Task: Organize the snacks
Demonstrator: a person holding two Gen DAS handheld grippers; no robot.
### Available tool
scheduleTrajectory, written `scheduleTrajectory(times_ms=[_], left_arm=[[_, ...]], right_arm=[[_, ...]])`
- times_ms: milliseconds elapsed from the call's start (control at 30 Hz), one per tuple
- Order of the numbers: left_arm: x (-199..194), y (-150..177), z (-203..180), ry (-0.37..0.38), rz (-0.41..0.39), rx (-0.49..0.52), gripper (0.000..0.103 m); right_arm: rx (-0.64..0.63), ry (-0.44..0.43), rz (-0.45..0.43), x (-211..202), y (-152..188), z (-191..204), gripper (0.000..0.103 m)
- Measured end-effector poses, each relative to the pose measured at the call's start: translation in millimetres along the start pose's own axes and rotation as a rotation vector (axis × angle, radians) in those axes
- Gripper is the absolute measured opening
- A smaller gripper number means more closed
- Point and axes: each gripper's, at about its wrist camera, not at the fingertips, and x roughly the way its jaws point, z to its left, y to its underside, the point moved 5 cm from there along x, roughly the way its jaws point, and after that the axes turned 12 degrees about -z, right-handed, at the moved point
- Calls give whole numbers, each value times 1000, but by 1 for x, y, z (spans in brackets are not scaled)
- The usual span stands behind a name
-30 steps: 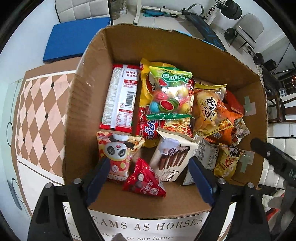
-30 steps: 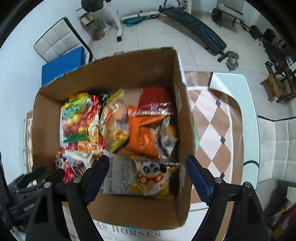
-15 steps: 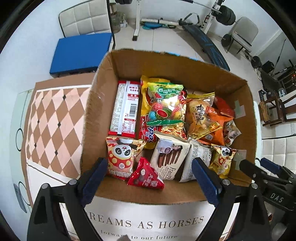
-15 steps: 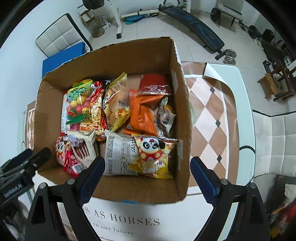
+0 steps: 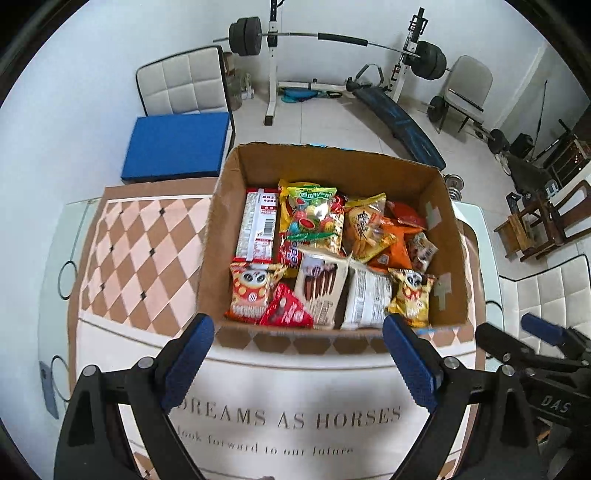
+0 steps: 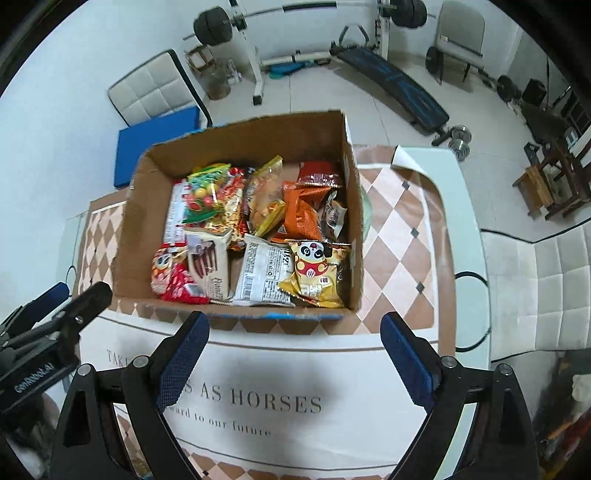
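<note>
Both claws hang wide open and hold nothing: the left claw (image 5: 297, 354) and the right claw (image 6: 293, 349) hover above the table (image 5: 140, 243), near the front wall of the cardboard box (image 5: 448, 258). Snack packets (image 5: 314, 221) fill the box, which stands on the table's checkered cloth (image 6: 399, 236); a yellow panda bag (image 6: 314, 273) lies in its front right corner.

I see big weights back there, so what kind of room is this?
Probably a room at home used as a gym too. A barbell on its rack and a slanted workout bench stand on the tiled floor, while a snack box sits on a table with padded chairs.
</note>
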Motion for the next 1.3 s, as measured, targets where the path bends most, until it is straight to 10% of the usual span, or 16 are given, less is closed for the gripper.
scheduleTrajectory(times_ms=[1300], left_arm=[[-218, 63, -17, 21, -314, 28, 94]], right_arm=[[-95, -26, -336, -249, 91, 28, 100]])
